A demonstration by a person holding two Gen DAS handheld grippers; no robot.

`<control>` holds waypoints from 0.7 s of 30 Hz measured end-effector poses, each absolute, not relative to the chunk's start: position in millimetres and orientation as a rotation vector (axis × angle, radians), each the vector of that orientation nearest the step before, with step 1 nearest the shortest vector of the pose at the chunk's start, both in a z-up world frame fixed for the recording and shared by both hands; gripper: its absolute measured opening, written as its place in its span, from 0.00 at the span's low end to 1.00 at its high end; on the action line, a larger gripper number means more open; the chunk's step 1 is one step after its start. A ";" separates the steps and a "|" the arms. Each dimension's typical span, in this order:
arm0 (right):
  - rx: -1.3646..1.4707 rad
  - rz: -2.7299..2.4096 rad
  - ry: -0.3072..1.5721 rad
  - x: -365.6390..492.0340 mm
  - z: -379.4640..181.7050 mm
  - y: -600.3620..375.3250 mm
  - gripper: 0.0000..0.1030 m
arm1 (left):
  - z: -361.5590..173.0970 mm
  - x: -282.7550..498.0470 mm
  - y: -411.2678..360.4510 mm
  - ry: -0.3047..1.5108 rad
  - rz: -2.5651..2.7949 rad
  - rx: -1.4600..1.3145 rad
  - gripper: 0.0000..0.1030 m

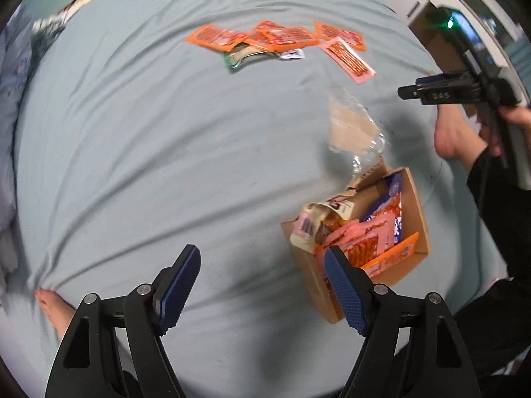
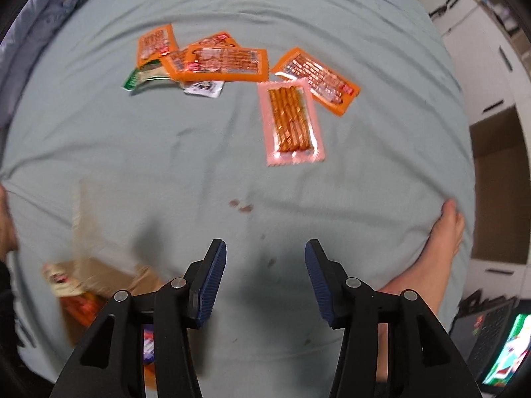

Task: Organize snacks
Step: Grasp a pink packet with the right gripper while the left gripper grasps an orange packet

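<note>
A cardboard box (image 1: 419,222) on the pale blue bed sheet holds several snack packs: pink, orange and a blue one. My left gripper (image 1: 262,265) is open and empty, just left of the box. Several orange snack packs (image 2: 229,61) lie scattered further up the sheet, with a pink pack of orange sticks (image 2: 292,122), a green pack (image 2: 146,78) and a small white pack (image 2: 203,88). My right gripper (image 2: 265,258) is open and empty above bare sheet, well short of the pink pack. It also shows in the left wrist view (image 1: 411,91). The box (image 2: 103,275) is blurred at lower left.
A clear plastic wrapper with a tan card (image 1: 355,129) lies beside the box. The person's bare feet (image 1: 448,136) (image 2: 441,245) rest on the sheet. White cabinets (image 2: 481,66) and a lit screen (image 2: 507,351) stand right of the bed. Crumpled bedding (image 1: 10,99) lies at the left.
</note>
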State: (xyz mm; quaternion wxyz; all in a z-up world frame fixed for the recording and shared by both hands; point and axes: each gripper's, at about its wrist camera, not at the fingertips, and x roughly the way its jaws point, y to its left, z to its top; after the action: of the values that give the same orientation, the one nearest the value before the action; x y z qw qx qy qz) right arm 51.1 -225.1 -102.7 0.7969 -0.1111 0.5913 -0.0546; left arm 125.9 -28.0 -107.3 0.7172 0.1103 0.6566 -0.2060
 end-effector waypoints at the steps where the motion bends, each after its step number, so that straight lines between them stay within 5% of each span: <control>1: -0.260 -0.135 1.258 53.7 -106.9 -224.4 0.47 | -108.5 127.8 -23.5 1.465 -0.452 0.219 0.76; 21: -0.181 -0.030 1.208 198.0 -198.8 -265.0 0.54 | -181.3 171.1 1.0 1.618 -0.288 0.083 0.75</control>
State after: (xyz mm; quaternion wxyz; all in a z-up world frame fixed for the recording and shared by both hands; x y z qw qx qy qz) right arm 198.0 -265.0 -198.8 0.8190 -0.0850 0.5673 -0.0143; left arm 171.1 1.0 -181.3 0.6802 0.0370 0.7207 -0.1284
